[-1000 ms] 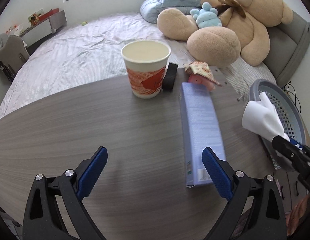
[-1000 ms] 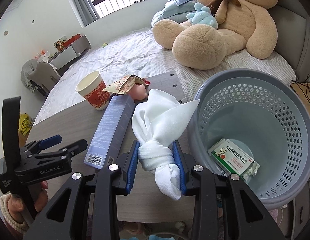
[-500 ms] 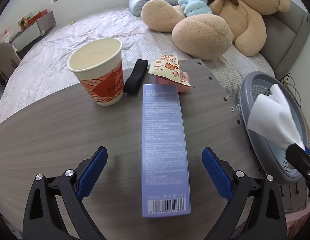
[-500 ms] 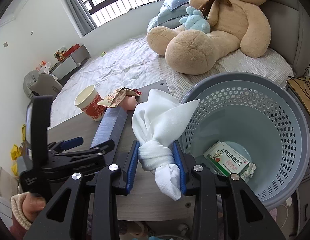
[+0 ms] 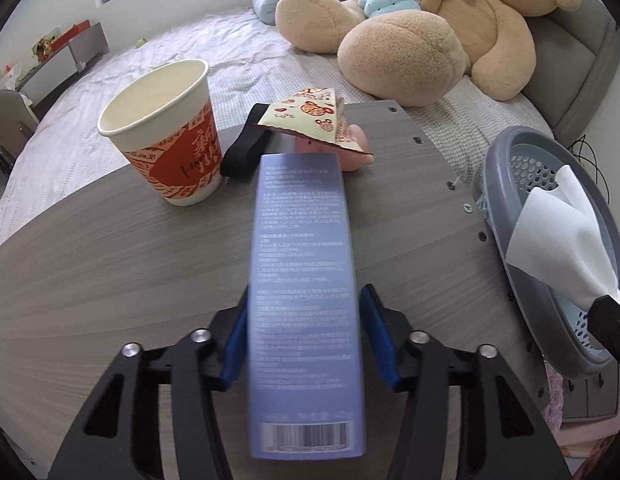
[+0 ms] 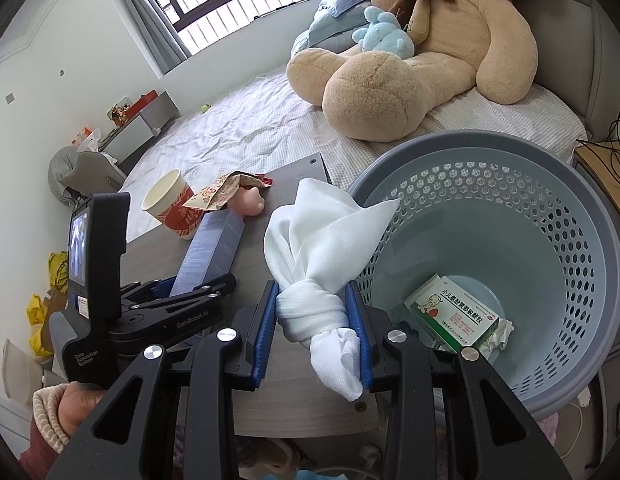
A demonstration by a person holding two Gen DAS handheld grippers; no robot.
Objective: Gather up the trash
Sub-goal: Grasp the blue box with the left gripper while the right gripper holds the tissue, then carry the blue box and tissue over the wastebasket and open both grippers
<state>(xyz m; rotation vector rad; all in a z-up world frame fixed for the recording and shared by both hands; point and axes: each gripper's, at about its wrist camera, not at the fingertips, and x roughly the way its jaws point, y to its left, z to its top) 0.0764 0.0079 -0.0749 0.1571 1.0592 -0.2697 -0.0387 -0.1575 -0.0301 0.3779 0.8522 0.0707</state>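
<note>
**Operator:** Jaws on my left gripper point(image 5: 304, 336) stand on either side of the long blue box point(image 5: 304, 280), blue pads right against its long sides near the barcode end. I read that as clamped, or as good as; the box is blurred, so I can't tell if it is off the desk point(image 5: 110, 264).

**Observer:** Why take it so near one end?

**Operator:** It lies lengthwise toward me, so that end is what I reach first. The pads span the narrow width. My guess is it will droop at the far end once lifted.

**Observer:** And the right side?

**Operator:** My right gripper point(image 6: 311, 322) is closed tight on the knot of the white cloth point(image 6: 321, 248), loose corners standing up. I'm holding it just beside the rim of the grey basket point(image 6: 589, 216), over the desk edge, so a short move puts it above the opening.

**Observer:** Anything in there already?

**Operator:** A green and white medicine carton point(image 6: 451, 316) with a bit of crumpled paper at the bottom.

**Observer:** What remains on the desk?

**Operator:** A paper cup point(image 5: 166, 136), a snack wrapper point(image 5: 313, 114) draped over a pink toy point(image 5: 349, 152), and a black band point(image 5: 246, 148) between cup and wrapper.
</note>
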